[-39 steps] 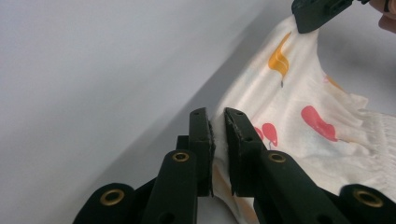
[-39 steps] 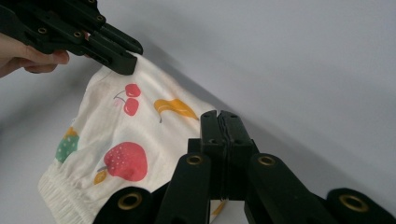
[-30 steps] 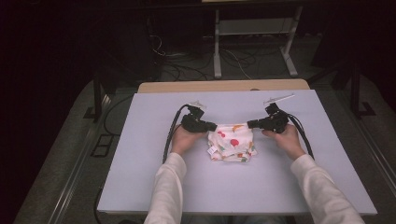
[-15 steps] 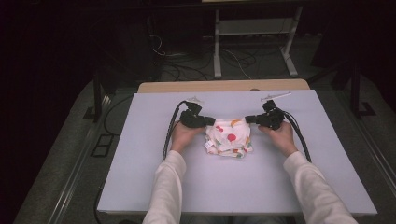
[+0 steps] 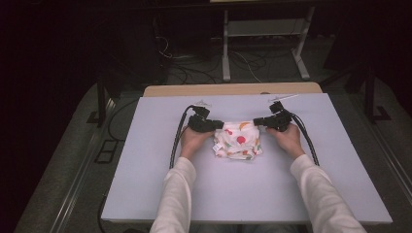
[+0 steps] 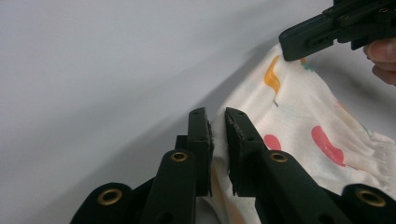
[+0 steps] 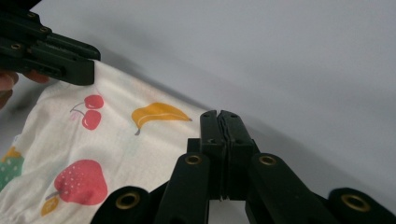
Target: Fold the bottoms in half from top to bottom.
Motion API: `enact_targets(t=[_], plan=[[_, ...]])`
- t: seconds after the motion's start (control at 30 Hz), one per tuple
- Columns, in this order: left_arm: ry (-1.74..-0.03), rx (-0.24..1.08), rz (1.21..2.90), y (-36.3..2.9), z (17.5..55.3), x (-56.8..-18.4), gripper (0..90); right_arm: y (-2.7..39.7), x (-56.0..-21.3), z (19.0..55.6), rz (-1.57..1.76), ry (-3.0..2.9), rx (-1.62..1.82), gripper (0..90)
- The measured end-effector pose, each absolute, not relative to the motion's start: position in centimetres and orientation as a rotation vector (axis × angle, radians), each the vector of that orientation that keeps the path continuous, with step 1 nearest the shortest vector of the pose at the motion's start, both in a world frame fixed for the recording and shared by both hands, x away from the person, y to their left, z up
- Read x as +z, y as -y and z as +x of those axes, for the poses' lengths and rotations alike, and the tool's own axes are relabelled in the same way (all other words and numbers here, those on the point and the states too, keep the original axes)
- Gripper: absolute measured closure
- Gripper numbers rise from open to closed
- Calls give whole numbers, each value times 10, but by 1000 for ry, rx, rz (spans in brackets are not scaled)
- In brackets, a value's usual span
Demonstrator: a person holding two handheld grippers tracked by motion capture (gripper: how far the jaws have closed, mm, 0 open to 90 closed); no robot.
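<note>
Both grippers are on the fruit-print cloth (image 5: 238,141), which sits folded and bunched mid-surface between my hands, far edge lifted between the two grips. Left gripper (image 6: 217,122): jaws have just been opening a touch, with a fold of the cloth's corner between them; in the left gripper view I see a slim gap beside the fabric, so that hold looks marginal to me. Right gripper (image 7: 219,116): jaws pressed fully together on the opposite corner, the hem going in under the tips; how deep the bite is I can't tell, the fabric is hidden behind the jaws. Main risk: the left corner slips out if I pull the two ends apart or lift, because the left jaws aren't clamping hard; then the cloth swings from the right gripper alone and the fold collapses. Second risk: the right bite is only the edge, so tension could peel the hem out of the tips. Third: the lower layers are loose and rumpled, so dragging across the lavender surface (image 5: 145,184) may snag or unfold them unevenly. Also the white tag (image 5: 217,145) side could flip under. I'd re-close the left before any pull.
</note>
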State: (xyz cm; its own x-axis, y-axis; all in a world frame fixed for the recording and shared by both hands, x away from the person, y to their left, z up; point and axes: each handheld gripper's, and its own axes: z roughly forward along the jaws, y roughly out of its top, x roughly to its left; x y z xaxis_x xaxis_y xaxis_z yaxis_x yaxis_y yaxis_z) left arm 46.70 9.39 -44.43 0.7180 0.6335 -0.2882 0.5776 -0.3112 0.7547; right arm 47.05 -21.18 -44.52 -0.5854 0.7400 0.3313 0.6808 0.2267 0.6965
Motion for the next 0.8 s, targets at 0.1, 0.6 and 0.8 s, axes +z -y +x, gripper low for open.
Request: enact_targets(t=[0.1,0.6,0.8], plan=[[-959,68,1986,-92,466,-444,679,211,-446,469,1379,-2386,1326,748],[-923,122,1993,-98,452,-425,99,216,-429,457,1280,-2392,1375,31],[-952,176,1984,-107,444,-424,0,220,-422,446,1271,-2400,1368,0]])
